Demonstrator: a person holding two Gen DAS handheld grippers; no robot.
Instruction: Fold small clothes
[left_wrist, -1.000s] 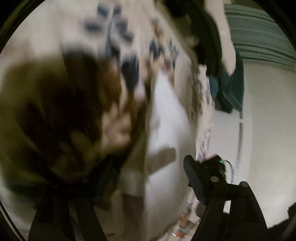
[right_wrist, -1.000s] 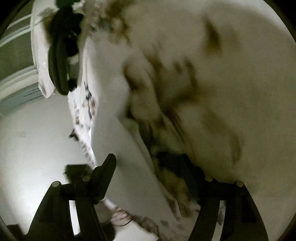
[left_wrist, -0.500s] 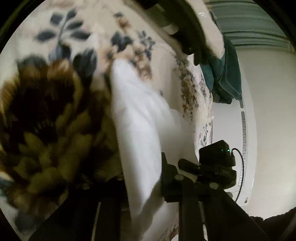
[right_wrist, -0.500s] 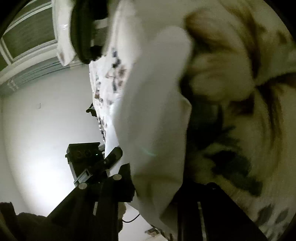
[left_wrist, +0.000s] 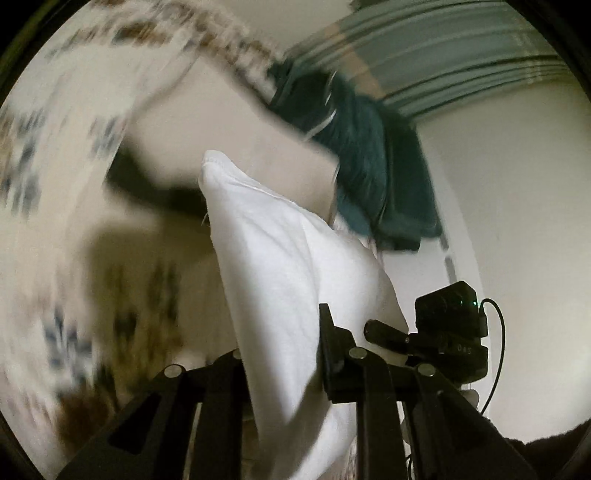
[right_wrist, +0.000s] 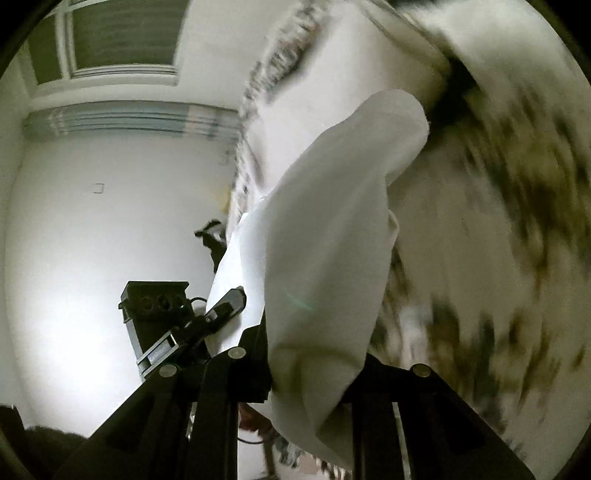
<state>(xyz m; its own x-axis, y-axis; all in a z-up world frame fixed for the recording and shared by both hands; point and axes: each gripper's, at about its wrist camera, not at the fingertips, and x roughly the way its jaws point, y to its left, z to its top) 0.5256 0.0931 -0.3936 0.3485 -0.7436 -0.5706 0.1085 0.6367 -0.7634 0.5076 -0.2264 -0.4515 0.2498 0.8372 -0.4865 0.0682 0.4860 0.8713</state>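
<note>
Floral bedding (left_wrist: 55, 155) lies blurred behind both grippers. Left gripper (left_wrist: 280, 354) and right gripper (right_wrist: 314, 354) each clamp the white garment (left_wrist: 280, 258) between their fingers.

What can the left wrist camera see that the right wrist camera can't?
Only the left wrist view shows a dark teal garment heaped near the bed's edge. Only the right wrist view shows a window high on the wall. Both show the white cloth pinched in that view's own gripper, left gripper and right gripper, the other gripper beside it, and the blurred floral bedspread.
</note>
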